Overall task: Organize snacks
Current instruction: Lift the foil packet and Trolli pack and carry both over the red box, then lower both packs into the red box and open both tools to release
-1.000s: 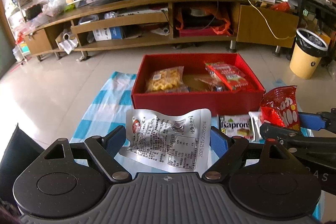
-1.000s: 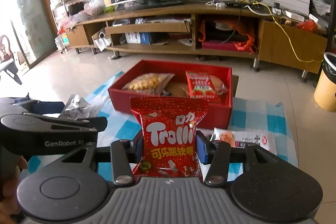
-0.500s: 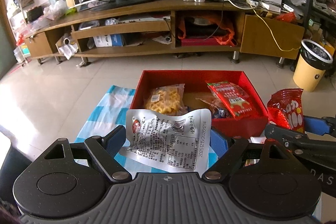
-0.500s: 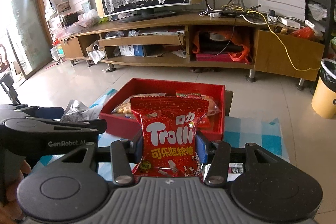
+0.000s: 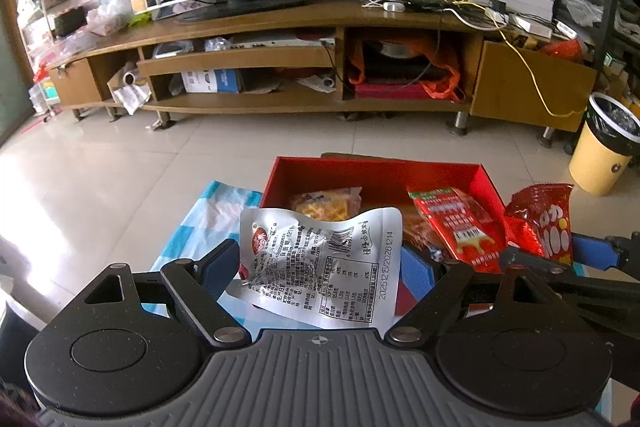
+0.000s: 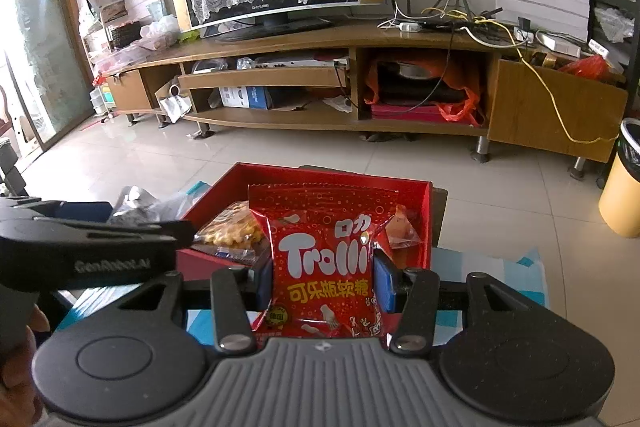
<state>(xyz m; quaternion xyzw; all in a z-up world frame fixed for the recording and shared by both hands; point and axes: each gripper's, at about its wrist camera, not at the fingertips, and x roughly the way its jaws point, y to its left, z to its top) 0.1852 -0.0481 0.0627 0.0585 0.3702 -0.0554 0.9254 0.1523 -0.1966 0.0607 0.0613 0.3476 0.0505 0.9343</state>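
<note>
- Left gripper (image 5: 320,269): its blue pads pinch a silver foil packet (image 5: 324,267) by its side edges, holding it upright above the near left part of the red box (image 5: 376,169). I judge this packet not yet stowed.
- Red box, on a blue checked cloth (image 5: 212,215): at least 2 snacks already lie inside, a yellow waffle pack (image 5: 326,203) to the left and a red sachet (image 5: 456,227) to the right, so part of the sorting is done.
- Right gripper (image 6: 322,281): its pads clamp a red Trolli gummy bag (image 6: 326,259) upright, just short of the box's near wall. It too awaits dropping in.
- Against 1 second ago: both views show the box lower in frame and closer under the packets, so both hands have carried forward; neither grip has changed.
- Left to do, in my judgement: release both packets into the box.
</note>
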